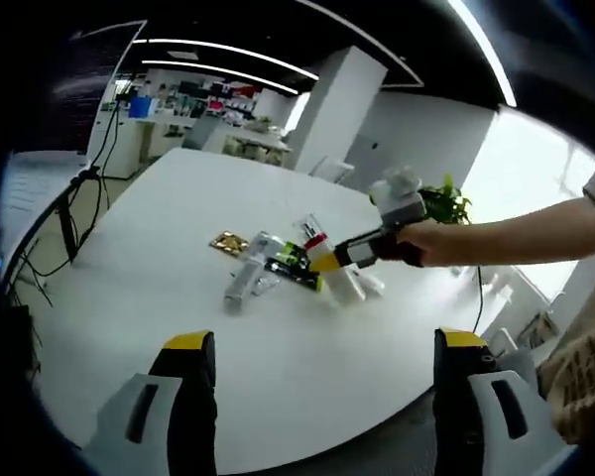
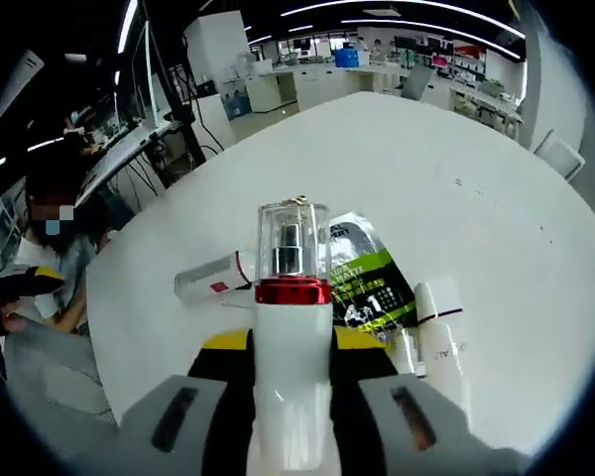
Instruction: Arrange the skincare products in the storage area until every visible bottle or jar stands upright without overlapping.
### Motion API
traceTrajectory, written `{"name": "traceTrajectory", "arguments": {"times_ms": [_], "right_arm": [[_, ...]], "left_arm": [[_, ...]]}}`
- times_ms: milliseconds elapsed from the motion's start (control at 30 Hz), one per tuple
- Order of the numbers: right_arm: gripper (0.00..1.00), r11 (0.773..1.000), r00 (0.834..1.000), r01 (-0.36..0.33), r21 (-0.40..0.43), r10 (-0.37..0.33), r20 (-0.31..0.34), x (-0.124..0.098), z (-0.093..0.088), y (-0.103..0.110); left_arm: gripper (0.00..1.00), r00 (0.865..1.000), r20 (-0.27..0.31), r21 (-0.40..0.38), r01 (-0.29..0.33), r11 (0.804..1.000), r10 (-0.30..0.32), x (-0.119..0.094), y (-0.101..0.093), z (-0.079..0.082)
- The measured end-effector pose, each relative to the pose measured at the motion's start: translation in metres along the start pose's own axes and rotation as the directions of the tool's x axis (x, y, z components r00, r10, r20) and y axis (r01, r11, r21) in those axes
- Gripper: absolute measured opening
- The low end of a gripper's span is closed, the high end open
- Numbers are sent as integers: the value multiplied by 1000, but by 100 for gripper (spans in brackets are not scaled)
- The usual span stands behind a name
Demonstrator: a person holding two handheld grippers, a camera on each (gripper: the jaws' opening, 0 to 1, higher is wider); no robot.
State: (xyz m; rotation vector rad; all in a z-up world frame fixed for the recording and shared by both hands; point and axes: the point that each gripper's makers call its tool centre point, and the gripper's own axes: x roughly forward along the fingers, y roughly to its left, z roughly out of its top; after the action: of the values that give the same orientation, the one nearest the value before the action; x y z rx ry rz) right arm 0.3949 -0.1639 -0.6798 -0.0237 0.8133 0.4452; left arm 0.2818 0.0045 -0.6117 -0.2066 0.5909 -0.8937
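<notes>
Counter (image 1: 278, 397) comes first: a broad white top in an open office, carrying a loose cluster of skincare items near its middle. In the left gripper view the cluster sits well ahead of the left gripper (image 1: 317, 397), whose yellow-tipped fingers (image 1: 190, 347) stand wide apart with nothing between them. Reaching into that view from the right, a hand (image 1: 426, 241) holds the right gripper (image 1: 322, 263) down at the cluster. In the right gripper view the right gripper (image 2: 293, 342) is clamped on a white pump bottle (image 2: 292, 367) with a red collar and clear cap; the bottle's long axis runs straight out along the fingers, cap end forward, and whether it is lifted or touching the counter I cannot tell. Just beyond it lie a green-and-black sachet (image 2: 372, 288), flat, a clear tube (image 2: 210, 278) on its side to the left, and a white tube (image 2: 441, 342) lying to the right. A small gold packet (image 1: 228, 242) rests at the far edge of the cluster in the left gripper view. The right hand is the nearer one by far, already on its bottle, so the coming move likely turns on tipping that axis to vertical and setting the base down on bare counter beside the sachet, not on it.
</notes>
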Motion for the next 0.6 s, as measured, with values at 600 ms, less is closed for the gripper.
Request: {"name": "traceTrajectory", "arguments": {"times_ms": [600], "right_arm": [[27,965,909,-256,-53,259,328,-105,23,86]], "left_arm": [[85,939,102,-44,335,941,-329,7,-81,64]]}}
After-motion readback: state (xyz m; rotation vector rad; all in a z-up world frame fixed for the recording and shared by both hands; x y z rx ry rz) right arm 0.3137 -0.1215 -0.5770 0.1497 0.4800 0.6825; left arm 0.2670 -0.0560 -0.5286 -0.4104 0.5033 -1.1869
